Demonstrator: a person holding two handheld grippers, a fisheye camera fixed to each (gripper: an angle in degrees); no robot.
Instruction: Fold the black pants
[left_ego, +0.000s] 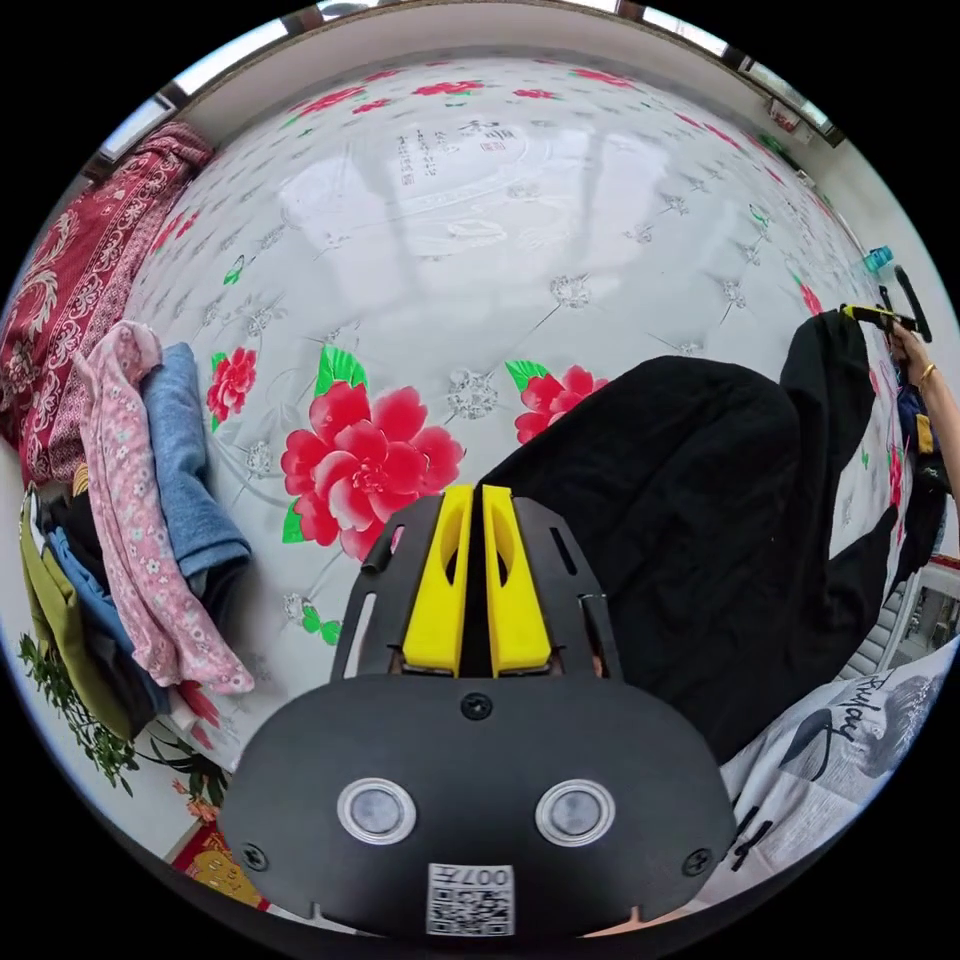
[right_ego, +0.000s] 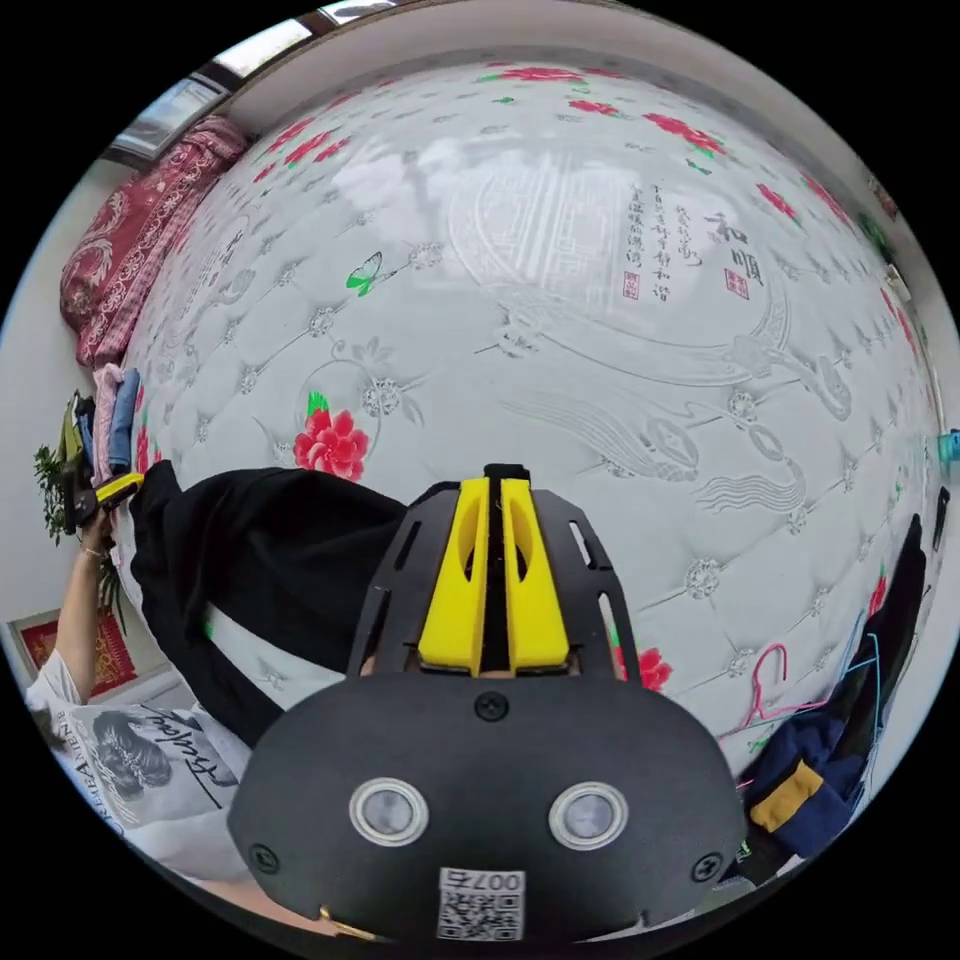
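The black pants (left_ego: 700, 520) hang stretched between the two grippers over the flowered mattress (left_ego: 480, 230). In the left gripper view, my left gripper (left_ego: 477, 492) has its yellow jaws pressed together at the edge of the pants. The right gripper (left_ego: 880, 316) shows far right in that view, holding the other end in a hand. In the right gripper view, my right gripper (right_ego: 492, 485) is shut with a bit of black cloth poking out at the tips. The pants (right_ego: 270, 560) run left from there to the left gripper (right_ego: 115, 490).
A stack of clothes, pink floral (left_ego: 130, 520) and blue (left_ego: 190, 470), lies at the mattress's left edge, beside a red patterned blanket (left_ego: 80, 280). Dark blue clothes (right_ego: 800, 770) and a pink hanger (right_ego: 765, 680) lie at the lower right. The person's white printed shirt (right_ego: 150, 760) is close by.
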